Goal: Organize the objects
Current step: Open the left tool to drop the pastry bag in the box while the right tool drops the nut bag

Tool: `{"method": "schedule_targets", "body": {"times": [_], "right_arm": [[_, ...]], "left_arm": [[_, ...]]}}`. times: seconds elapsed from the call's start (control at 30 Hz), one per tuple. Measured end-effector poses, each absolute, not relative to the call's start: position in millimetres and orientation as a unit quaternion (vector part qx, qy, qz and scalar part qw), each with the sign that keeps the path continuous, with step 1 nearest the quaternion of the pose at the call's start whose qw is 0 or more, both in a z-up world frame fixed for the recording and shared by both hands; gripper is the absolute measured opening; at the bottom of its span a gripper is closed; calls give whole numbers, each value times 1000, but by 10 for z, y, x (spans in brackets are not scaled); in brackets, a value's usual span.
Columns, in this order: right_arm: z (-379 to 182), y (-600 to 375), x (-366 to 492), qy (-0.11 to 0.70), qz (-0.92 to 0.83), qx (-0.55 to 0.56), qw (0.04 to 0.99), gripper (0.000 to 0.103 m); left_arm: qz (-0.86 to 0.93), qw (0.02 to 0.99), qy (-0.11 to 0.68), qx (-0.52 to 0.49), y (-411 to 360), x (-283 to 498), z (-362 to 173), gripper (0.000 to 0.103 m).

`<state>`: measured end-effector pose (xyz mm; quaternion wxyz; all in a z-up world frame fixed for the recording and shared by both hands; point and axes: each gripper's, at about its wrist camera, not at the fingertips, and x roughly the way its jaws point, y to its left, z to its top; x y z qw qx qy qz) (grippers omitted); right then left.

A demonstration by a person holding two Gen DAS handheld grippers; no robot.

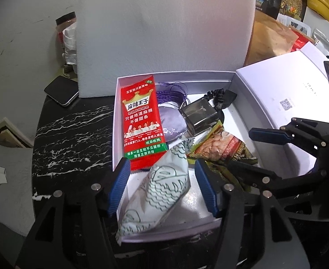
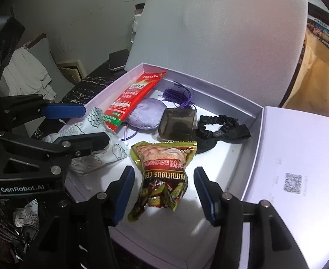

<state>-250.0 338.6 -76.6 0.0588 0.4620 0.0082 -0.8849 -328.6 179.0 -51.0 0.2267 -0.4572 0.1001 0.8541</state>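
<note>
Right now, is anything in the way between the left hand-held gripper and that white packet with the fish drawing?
Nothing visible. The white fish packet lies directly between the open jaws of the left hand-held gripper, draped over the near edge of the white box. The red snack packet sits beyond it, overlapping only its far tip.

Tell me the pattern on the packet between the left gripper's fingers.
White packet with a green-black line-drawn fish-scale pattern; clearest in the left wrist view.

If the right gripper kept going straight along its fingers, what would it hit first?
Most likely the green-and-red snack packet, lying in the white box directly between the open fingers of the right gripper. Neither pad touches it. Depth is hard to judge in the fisheye view.
</note>
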Motion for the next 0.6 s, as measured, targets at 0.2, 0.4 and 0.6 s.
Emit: {"method": "schedule_targets", "body": {"times": [0.2, 0.4, 0.6], "right_arm": [[-569, 3361, -2361, 10, -894, 444, 54, 55], [-315, 3333, -2151, 11, -905, 423, 48, 55], [-102, 3298, -1932, 13, -913, 405, 41, 55]], "left_arm": [[862, 222, 97, -446, 1708, -3109, -301, 58], [873, 215, 90, -428, 1586, -2883, -16, 58], [881, 209, 95, -413, 1502, -2599, 213, 58]]}}
